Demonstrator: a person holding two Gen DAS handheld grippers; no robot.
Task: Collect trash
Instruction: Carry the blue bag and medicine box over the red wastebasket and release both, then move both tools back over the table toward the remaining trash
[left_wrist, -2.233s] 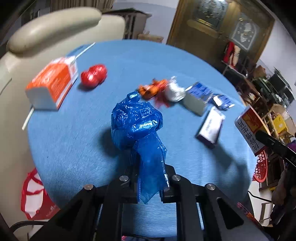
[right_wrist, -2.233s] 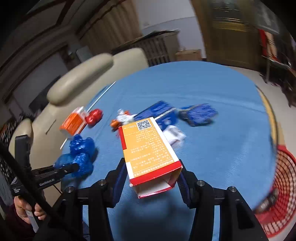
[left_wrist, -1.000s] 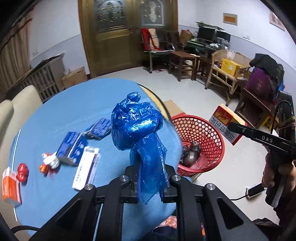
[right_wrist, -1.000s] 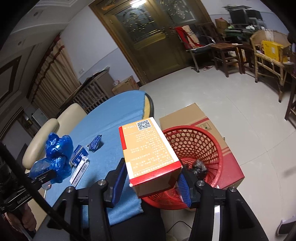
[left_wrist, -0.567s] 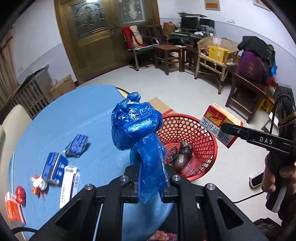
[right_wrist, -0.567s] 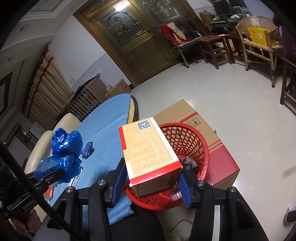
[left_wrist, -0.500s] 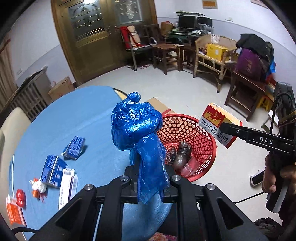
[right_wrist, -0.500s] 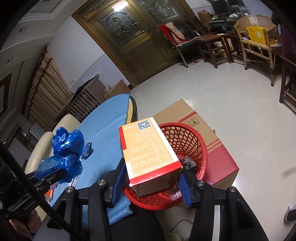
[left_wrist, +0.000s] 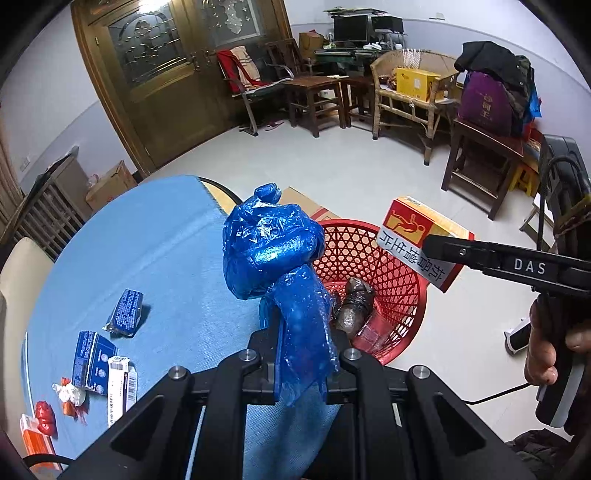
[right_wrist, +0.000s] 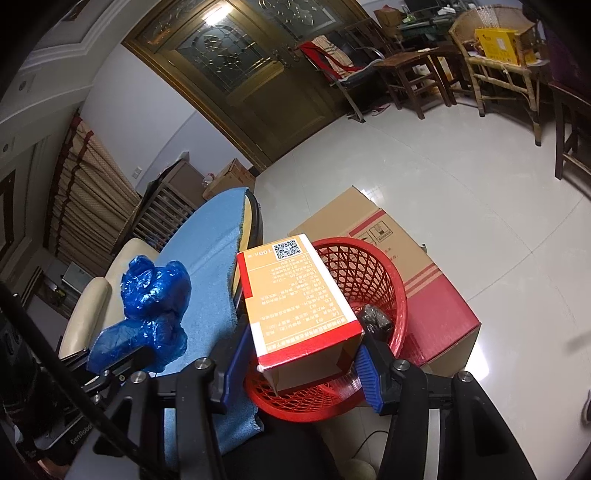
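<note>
My left gripper (left_wrist: 301, 363) is shut on a crumpled blue plastic bag (left_wrist: 271, 254), held over the table edge beside the red mesh basket (left_wrist: 402, 273). The bag also shows in the right wrist view (right_wrist: 153, 295). My right gripper (right_wrist: 299, 367) is shut on an orange and red carton (right_wrist: 295, 299), held just above the red basket (right_wrist: 373, 266); the carton also shows in the left wrist view (left_wrist: 417, 236). Dark wrapped trash (left_wrist: 352, 306) lies inside the basket.
Blue packets (left_wrist: 125, 310), a white box (left_wrist: 122, 384), red wrappers (left_wrist: 44, 417) and an orange carton (left_wrist: 35, 439) lie on the blue round table (left_wrist: 155, 240). A cardboard box (right_wrist: 406, 258) stands behind the basket. Chairs and wooden furniture (left_wrist: 410, 88) line the far wall.
Both grippers swung from over the table to the red basket. In the last half second the carton has come lower and closer over the basket, and the bag has neared it.
</note>
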